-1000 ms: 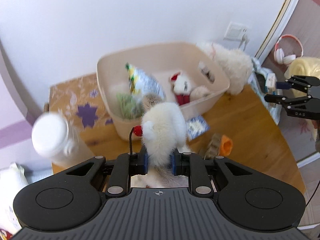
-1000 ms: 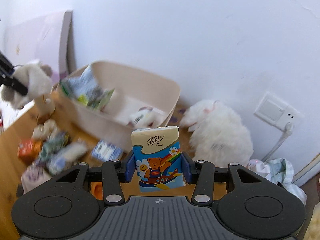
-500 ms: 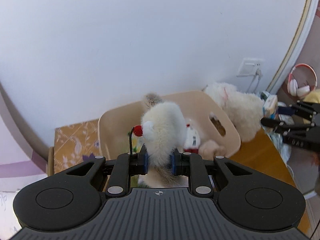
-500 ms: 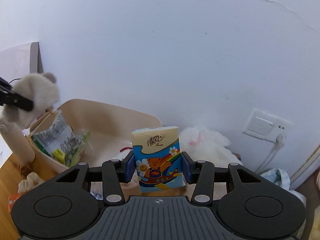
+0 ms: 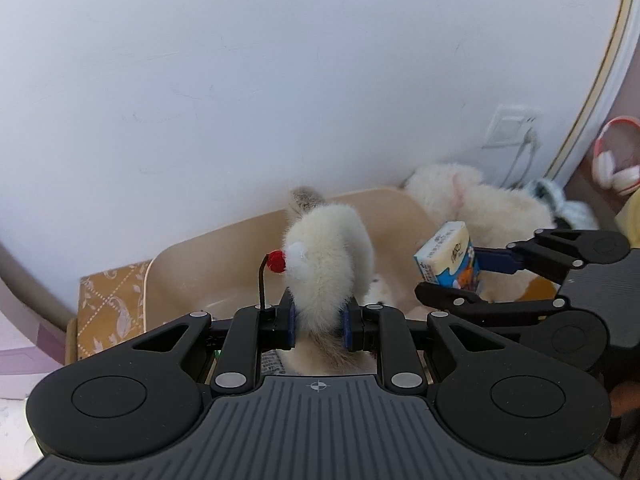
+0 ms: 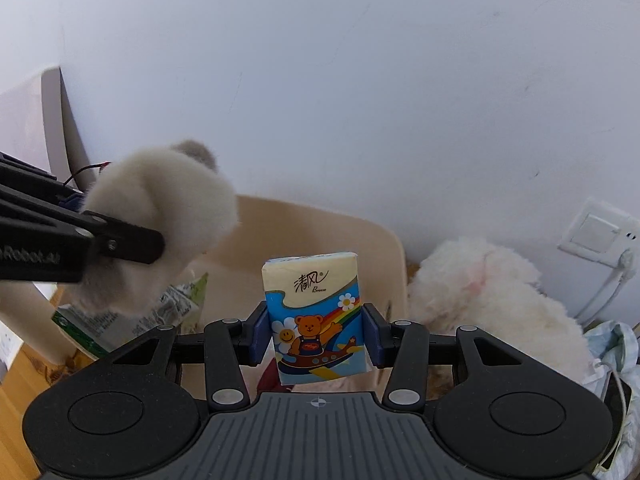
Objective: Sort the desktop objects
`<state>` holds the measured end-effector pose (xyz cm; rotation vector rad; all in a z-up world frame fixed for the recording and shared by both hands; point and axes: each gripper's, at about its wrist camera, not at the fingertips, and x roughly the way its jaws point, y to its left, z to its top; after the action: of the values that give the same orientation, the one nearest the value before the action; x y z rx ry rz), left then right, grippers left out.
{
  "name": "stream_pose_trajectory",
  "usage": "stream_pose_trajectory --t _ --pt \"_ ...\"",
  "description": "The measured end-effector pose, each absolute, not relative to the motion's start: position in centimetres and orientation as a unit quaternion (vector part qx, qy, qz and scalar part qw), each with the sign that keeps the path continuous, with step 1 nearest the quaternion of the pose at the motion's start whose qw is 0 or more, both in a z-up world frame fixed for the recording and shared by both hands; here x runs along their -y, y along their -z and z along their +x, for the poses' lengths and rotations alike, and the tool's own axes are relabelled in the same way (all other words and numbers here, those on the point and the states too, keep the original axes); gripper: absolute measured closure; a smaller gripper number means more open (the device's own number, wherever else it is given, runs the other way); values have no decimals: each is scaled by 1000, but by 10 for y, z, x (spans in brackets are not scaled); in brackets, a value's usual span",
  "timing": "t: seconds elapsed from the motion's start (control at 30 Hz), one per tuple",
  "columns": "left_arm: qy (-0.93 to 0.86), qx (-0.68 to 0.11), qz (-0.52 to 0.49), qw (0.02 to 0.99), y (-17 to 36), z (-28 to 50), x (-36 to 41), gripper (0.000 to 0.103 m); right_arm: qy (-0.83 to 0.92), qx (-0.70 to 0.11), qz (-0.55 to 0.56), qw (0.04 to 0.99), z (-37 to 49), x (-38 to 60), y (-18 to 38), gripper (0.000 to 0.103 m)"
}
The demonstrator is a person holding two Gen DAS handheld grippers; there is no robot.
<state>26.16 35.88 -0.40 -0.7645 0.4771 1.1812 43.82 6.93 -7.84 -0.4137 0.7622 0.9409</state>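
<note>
My left gripper [image 5: 318, 322] is shut on a small fluffy cream plush toy [image 5: 326, 264] with a red bead on a black cord, held above the beige plastic bin [image 5: 240, 240]. My right gripper [image 6: 316, 338] is shut on a tissue pack [image 6: 314, 316] printed with a cartoon bear, also held over the bin [image 6: 320, 228]. In the left wrist view the right gripper [image 5: 460, 280] with the pack [image 5: 448, 258] hangs to the right of the plush. In the right wrist view the plush [image 6: 160, 220] is at the left. A snack bag [image 6: 132, 320] lies in the bin.
A large white plush animal [image 6: 492, 300] lies right of the bin against the white wall. A wall socket [image 6: 600, 232] with a cable is at the right. Pink headphones [image 5: 612, 160] hang at the far right. A patterned mat [image 5: 108, 304] lies left of the bin.
Both grippers have moved in over the bin and closer together. The right gripper with the tissue pack now shows close beside the plush in the left wrist view.
</note>
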Motion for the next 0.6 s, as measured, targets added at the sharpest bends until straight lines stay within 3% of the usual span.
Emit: stream_pose_trajectory --t 0.23,0.37,0.43,0.53,0.6 --pt "-554 -251 -358 708 37 271 -373 80 -420 -388 -201 795 438 -83 96 58" --pt "-562 -249 -357 703 39 270 -373 45 -408 -397 -212 794 440 -88 103 49" --pt "-567 -245 -350 704 38 267 -369 37 -407 -400 -209 794 440 -88 104 45" --pt "-570 -241 -350 703 36 263 -366 33 -409 -396 -218 793 435 -91 105 25" --pt "-575 -234 -355 699 38 260 -362 33 -411 -389 -214 796 431 -85 101 23"
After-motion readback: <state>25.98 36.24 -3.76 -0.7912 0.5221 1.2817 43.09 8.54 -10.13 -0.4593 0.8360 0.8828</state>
